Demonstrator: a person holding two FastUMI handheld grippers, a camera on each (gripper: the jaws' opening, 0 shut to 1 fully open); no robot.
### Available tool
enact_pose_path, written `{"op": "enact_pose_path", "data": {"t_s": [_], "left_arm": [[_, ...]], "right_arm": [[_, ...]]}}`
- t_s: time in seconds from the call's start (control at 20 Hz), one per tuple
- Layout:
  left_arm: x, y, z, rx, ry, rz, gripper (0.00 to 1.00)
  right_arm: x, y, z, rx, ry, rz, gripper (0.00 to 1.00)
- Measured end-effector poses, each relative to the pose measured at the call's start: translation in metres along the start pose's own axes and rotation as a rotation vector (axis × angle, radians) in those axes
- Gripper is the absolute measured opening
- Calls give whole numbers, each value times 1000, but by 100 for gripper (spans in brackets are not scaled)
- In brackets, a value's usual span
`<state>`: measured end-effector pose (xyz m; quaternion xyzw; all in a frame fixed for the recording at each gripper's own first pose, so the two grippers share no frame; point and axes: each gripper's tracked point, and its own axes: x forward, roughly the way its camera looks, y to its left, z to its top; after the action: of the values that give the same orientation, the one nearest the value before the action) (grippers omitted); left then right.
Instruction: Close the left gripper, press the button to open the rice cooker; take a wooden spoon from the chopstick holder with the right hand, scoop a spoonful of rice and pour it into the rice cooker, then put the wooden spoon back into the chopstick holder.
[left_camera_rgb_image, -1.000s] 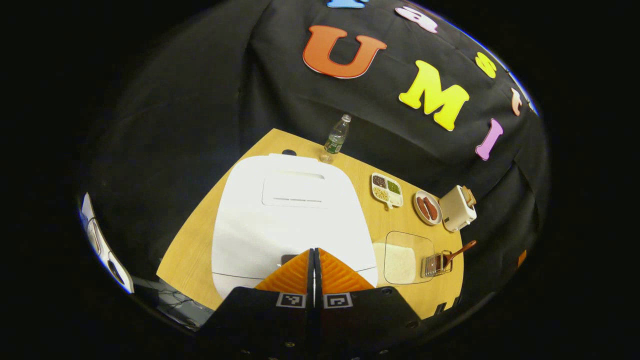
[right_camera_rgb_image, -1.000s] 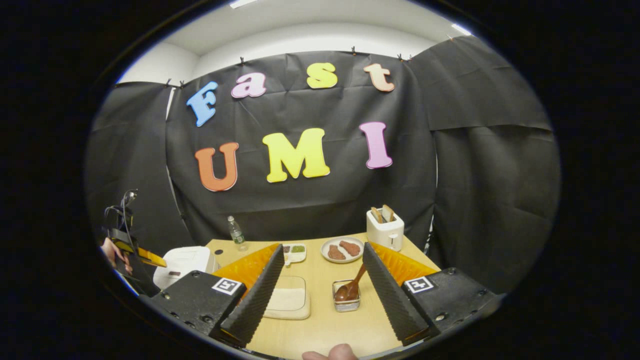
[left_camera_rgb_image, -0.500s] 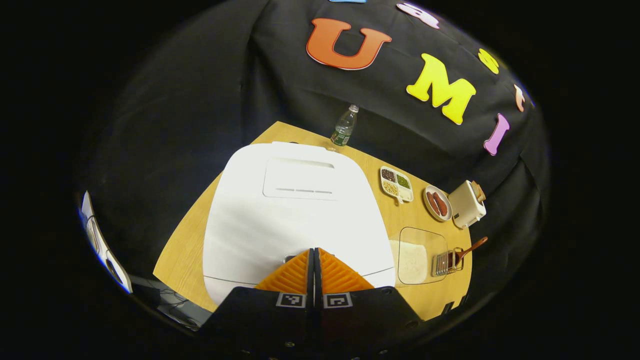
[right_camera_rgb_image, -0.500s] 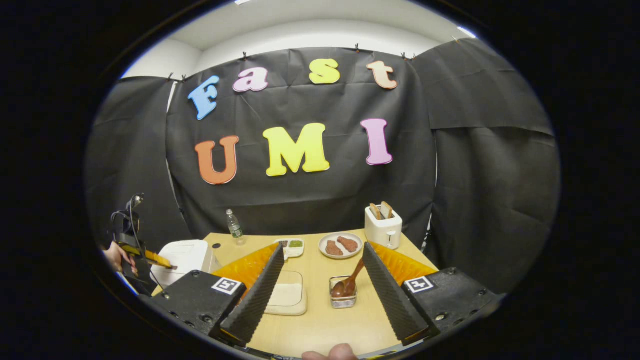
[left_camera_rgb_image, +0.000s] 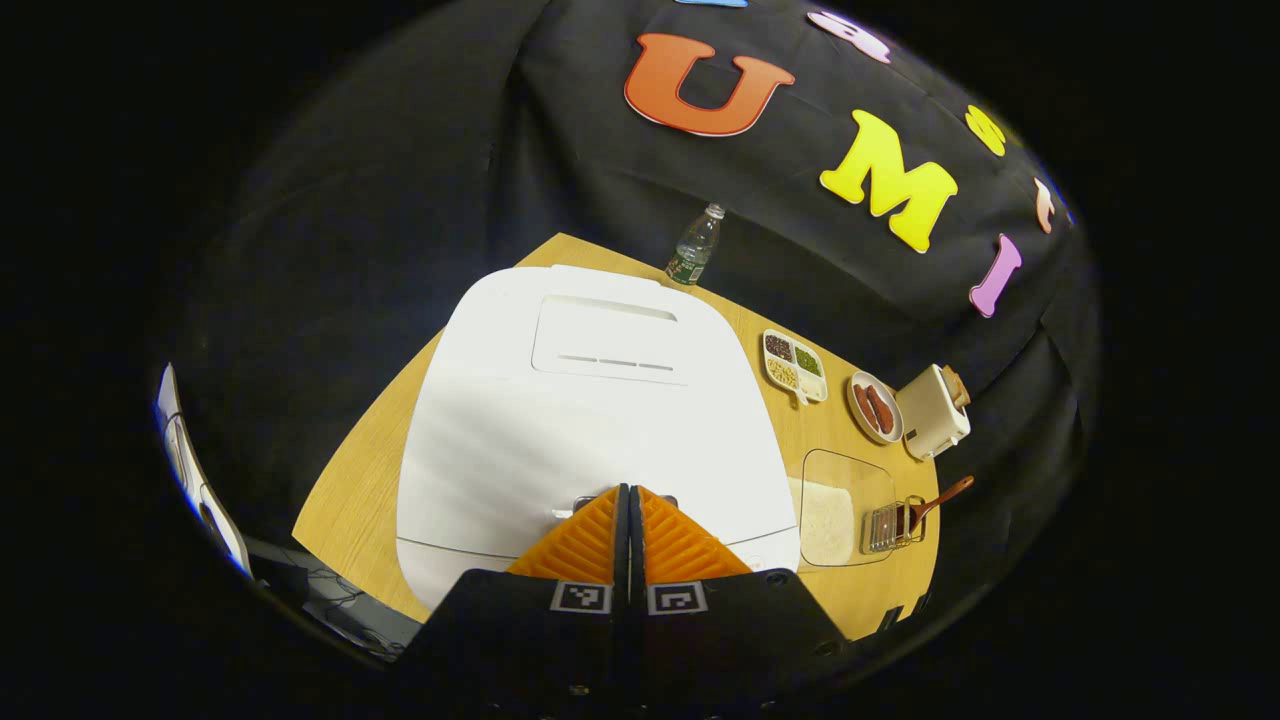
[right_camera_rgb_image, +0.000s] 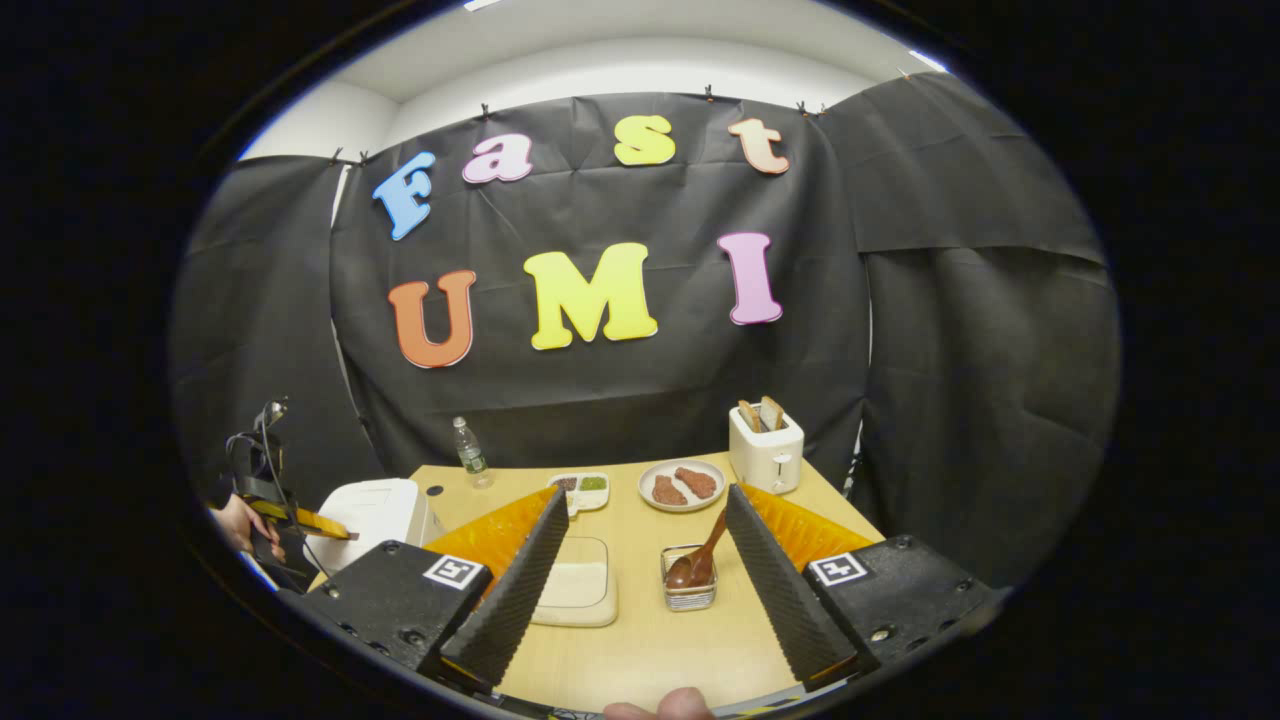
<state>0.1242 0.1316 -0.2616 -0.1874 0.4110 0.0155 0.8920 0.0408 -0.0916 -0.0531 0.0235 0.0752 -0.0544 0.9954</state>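
Observation:
The white rice cooker (left_camera_rgb_image: 590, 420) stands with its lid down on the wooden table (left_camera_rgb_image: 350, 490). My left gripper (left_camera_rgb_image: 629, 490) is shut and empty, its tips on the dark button at the lid's front edge. In the right gripper view the rice cooker (right_camera_rgb_image: 375, 510) sits at the far left, with the left gripper (right_camera_rgb_image: 325, 525) above its near corner. My right gripper (right_camera_rgb_image: 645, 520) is open and held above the table. A wooden spoon (right_camera_rgb_image: 700, 560) stands bowl-down in the wire chopstick holder (right_camera_rgb_image: 688, 590), just ahead between my fingers. Left of it sits the container of rice (right_camera_rgb_image: 580, 590).
At the back stand a water bottle (right_camera_rgb_image: 468, 455), a divided dish of beans (right_camera_rgb_image: 582, 487), a plate of sausages (right_camera_rgb_image: 683, 485) and a white toaster (right_camera_rgb_image: 767, 455). The table's near edge lies just below my right gripper. A person's hand (right_camera_rgb_image: 235, 520) holds the left gripper.
The left gripper has moved down and forward onto the cooker's front button, which its tips now cover. The right gripper has barely shifted.

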Motion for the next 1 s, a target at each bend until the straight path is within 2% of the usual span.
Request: {"op": "enact_pose_path", "data": {"t_s": [0.1,0.3,0.45,0.75,1.0], "left_arm": [[2,0,-1,3,1,-6,0],[2,2,-2,76,17,31,0],[1,1,-2,69,34,21,0],[-17,-5,30,12,-115,-18,0],[-50,-22,91,68,-289,-23,0]], "right_arm": [[-2,4,-3,3,2,9,100],[-11,11,-5,-1,-1,26,99],[-18,15,-7,13,-10,38,99],[-29,14,-3,17,-30,42,100],[-33,6,1,24,-42,23,99]]}}
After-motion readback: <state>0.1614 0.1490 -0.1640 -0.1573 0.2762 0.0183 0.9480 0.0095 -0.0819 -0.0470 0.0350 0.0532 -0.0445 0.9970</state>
